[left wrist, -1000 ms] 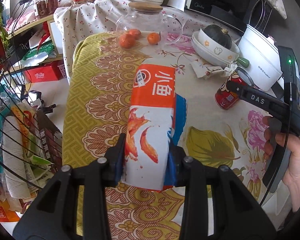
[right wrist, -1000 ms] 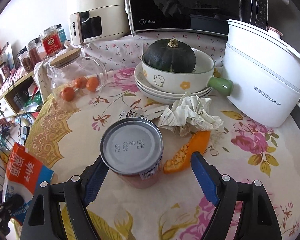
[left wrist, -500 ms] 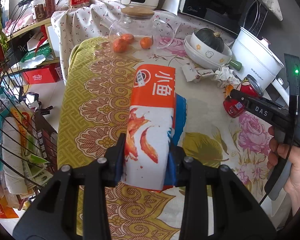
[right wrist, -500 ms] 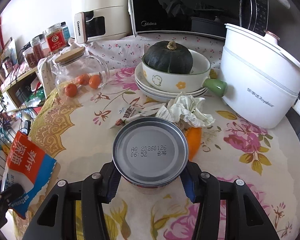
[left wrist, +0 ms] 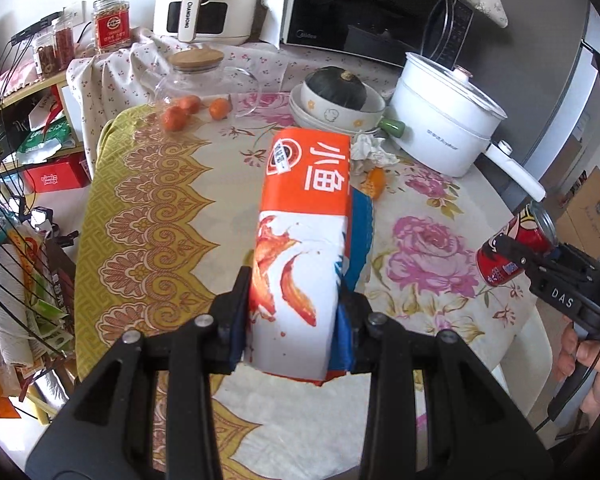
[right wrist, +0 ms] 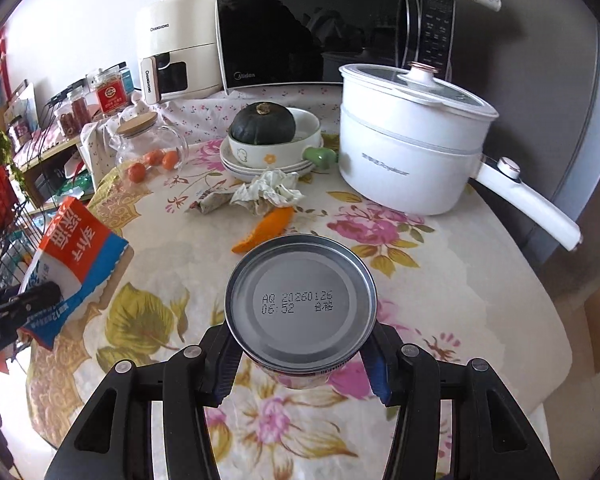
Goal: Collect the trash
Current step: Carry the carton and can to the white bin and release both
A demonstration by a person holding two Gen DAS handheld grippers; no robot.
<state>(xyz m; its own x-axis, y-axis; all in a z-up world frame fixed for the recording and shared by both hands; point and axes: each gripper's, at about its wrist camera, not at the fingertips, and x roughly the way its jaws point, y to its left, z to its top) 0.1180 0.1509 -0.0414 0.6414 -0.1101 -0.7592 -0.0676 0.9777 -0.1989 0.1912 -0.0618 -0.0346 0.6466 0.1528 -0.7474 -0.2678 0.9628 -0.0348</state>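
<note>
My left gripper (left wrist: pixel 294 286) is shut on an orange, white and blue carton (left wrist: pixel 304 208), held in the air above the flowered tablecloth (left wrist: pixel 420 216). In the right wrist view the same carton (right wrist: pixel 76 256) shows at the left edge. My right gripper (right wrist: pixel 300 344) is shut on a red tin can (right wrist: pixel 300 300), its silver end with a printed date facing the camera, lifted off the table. The left wrist view shows that can (left wrist: pixel 512 248) at the far right, with a person's hand below it. On the table lie a crumpled paper (right wrist: pixel 272 192), an orange peel (right wrist: pixel 268 228) and a small wrapper (right wrist: pixel 212 202).
A white electric pot (right wrist: pixel 408 152) stands at the back right, beside a bowl holding a dark squash (right wrist: pixel 268 128). A glass jar (right wrist: pixel 152 148) with small oranges is at the back left. A microwave (right wrist: pixel 320 32) lines the wall. A wire rack (left wrist: pixel 4 240) stands left of the table.
My right gripper closed on the can and raised it off the table. Both grippers drew back and upward with their loads, so the table now looks farther away.
</note>
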